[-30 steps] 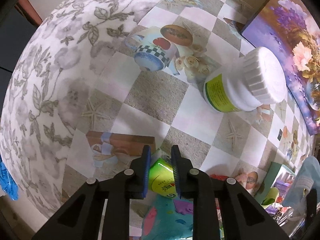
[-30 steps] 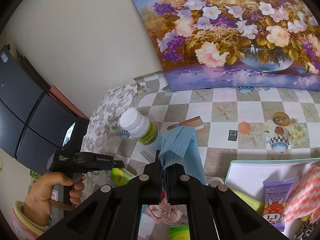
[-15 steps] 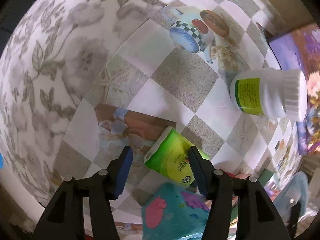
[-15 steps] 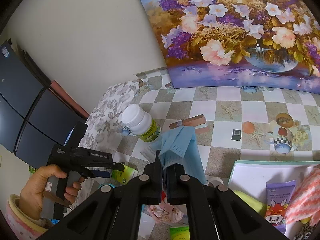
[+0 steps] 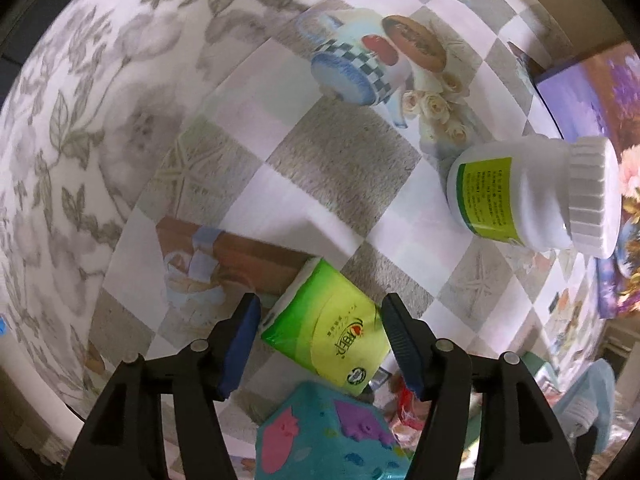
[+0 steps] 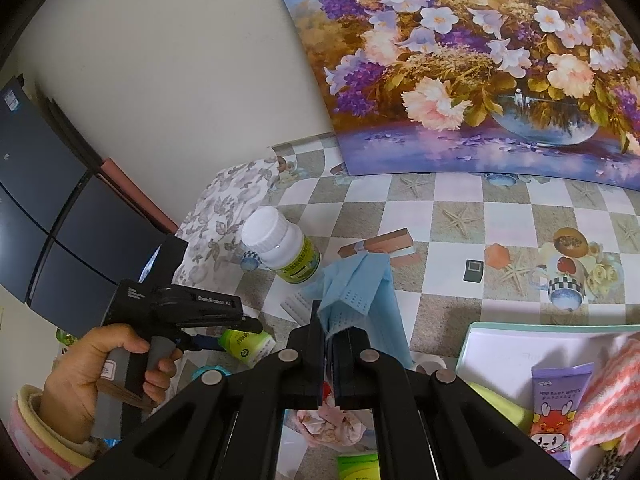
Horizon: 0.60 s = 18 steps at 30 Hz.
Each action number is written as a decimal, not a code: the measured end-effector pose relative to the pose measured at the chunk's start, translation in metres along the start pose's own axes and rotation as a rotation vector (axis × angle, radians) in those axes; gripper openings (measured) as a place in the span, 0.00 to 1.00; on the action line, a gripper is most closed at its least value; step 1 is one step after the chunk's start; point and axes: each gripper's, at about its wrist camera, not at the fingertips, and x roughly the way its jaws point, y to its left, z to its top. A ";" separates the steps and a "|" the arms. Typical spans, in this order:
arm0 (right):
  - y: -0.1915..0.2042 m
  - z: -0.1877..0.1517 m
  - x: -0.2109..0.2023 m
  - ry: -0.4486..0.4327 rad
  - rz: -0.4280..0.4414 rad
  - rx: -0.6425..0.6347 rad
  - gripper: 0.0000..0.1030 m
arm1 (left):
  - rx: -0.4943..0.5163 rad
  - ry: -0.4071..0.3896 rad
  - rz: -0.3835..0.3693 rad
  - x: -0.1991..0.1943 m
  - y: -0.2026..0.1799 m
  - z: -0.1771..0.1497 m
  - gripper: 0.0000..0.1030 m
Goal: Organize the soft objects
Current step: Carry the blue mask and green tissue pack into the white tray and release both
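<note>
Green tissue pack (image 5: pixel 332 330) lies on the checkered tablecloth (image 5: pixel 340 168), between the jaws of the left gripper (image 5: pixel 320 344). Jaws have just been opening and now stand apart, one either side of the pack; blue pads (image 5: pixel 240 344) not pressing on it as far as I can tell, small gap on the left side, right pad close to the pack's corner. Gripper points nearly straight down at it.

Right gripper (image 6: pixel 330 344) is clamped shut on a light blue face mask (image 6: pixel 360 292), which sticks up and drapes out of the jaws. The box (image 6: pixel 516 344) with wipes (image 6: pixel 554 412) and a striped cloth (image 6: pixel 604 392) sits to its right, probably the sorting target.

Risks from here, my read:
- Pack sits diagonal to the jaws. Closing as is likely catches corners, so it twists or squirts out. Soft wrapper, will deform, not give firm hold.
- Teal patterned item (image 5: pixel 332 436) touches or overlaps the pack's near end. A low grip could pinch that too or drag it along.
- White bottle (image 5: pixel 532 196) stands near, apart from the pack. Wide swing on lift-out could knock it over.
- Mask held only by one edge; loose part can snag on clutter under the right gripper, or slip.
- Pack lies toward the table's left side, near the floral cloth (image 5: pixel 80 120). A shove instead of a grip pushes it that way.
</note>
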 end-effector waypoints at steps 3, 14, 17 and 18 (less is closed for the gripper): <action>-0.002 0.000 0.001 0.001 -0.001 0.007 0.02 | 0.012 -0.026 0.020 0.001 -0.008 0.002 0.62; -0.006 0.001 -0.001 -0.006 -0.001 0.024 0.02 | 0.042 -0.062 0.031 0.006 -0.027 -0.002 0.59; -0.007 0.001 -0.001 -0.007 -0.001 0.024 0.03 | 0.048 -0.065 0.026 0.006 -0.032 -0.005 0.58; -0.007 0.001 -0.001 -0.006 -0.001 0.023 0.03 | 0.049 -0.064 0.021 0.005 -0.033 -0.006 0.58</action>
